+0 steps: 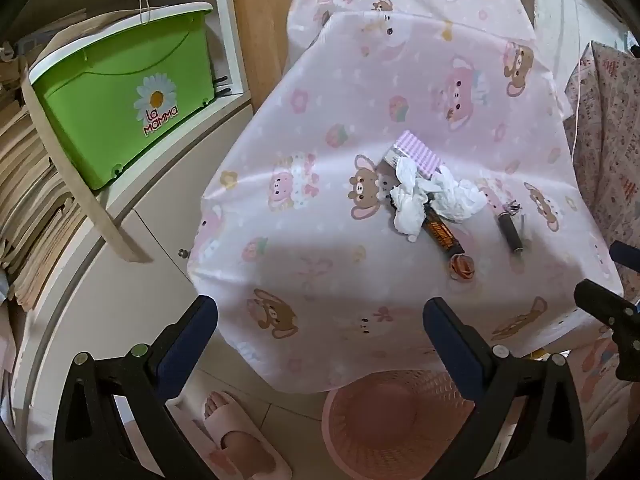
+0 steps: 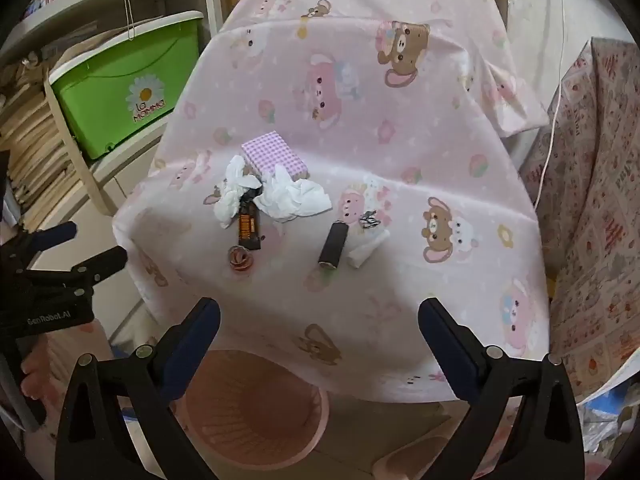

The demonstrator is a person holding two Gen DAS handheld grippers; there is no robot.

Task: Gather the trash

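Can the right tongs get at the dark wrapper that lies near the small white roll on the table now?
Probably yes. The right tongs are open and empty, above the table's near edge, and the dark wrapper lies straight ahead with bare cloth between. Only the white roll lies close beside it.

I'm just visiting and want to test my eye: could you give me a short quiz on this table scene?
1. True or false: the left gripper and the right gripper are both open and hold nothing.
2. What lies partly under the crumpled white tissues? A) a green cup B) a purple checked box C) a spoon
3. Fill in: the pink basket stands on the floor, below the table's near ____.

Key: 1 true; 2 B; 3 edge.
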